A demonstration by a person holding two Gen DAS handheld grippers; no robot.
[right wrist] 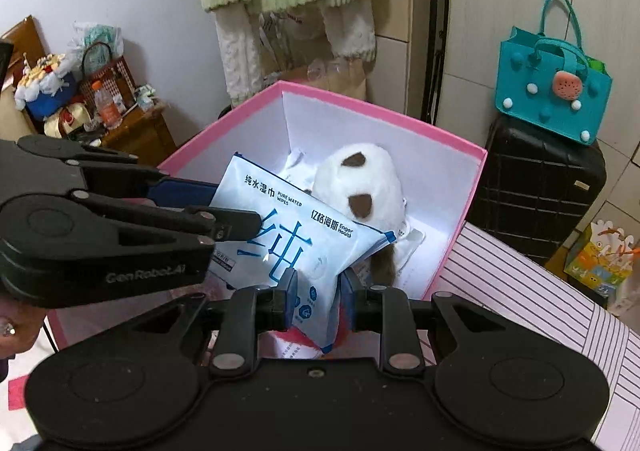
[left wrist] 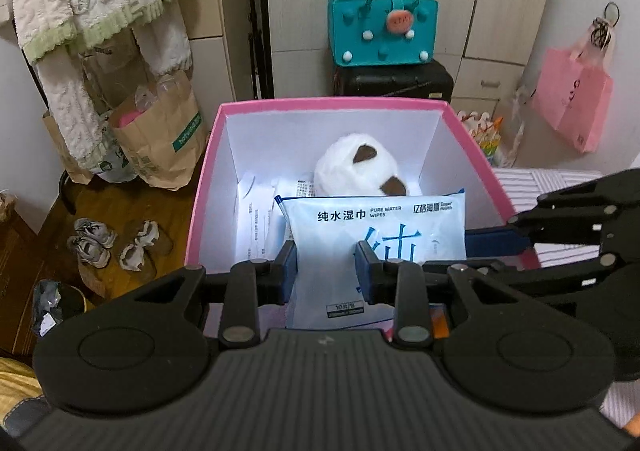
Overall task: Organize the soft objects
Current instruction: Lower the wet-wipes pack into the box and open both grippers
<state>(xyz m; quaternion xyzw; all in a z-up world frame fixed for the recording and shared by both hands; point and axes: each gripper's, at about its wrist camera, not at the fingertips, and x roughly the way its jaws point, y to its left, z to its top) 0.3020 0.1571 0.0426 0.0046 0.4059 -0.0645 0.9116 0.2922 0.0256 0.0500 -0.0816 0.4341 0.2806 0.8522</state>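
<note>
Left gripper: pinching wipes pack at near edge
Right gripper: clamped on same pack's corner
Pack: over pink box, blocks front
Behind: plush toy, probably paper packets
Far: teal bag on suitcase

From here the wipes pack hides the plush toy's lower half and most white packets beside it; small print unreadable

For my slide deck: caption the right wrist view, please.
Both grippers hold a wipes pack over a pink box containing a plush toy.
</note>
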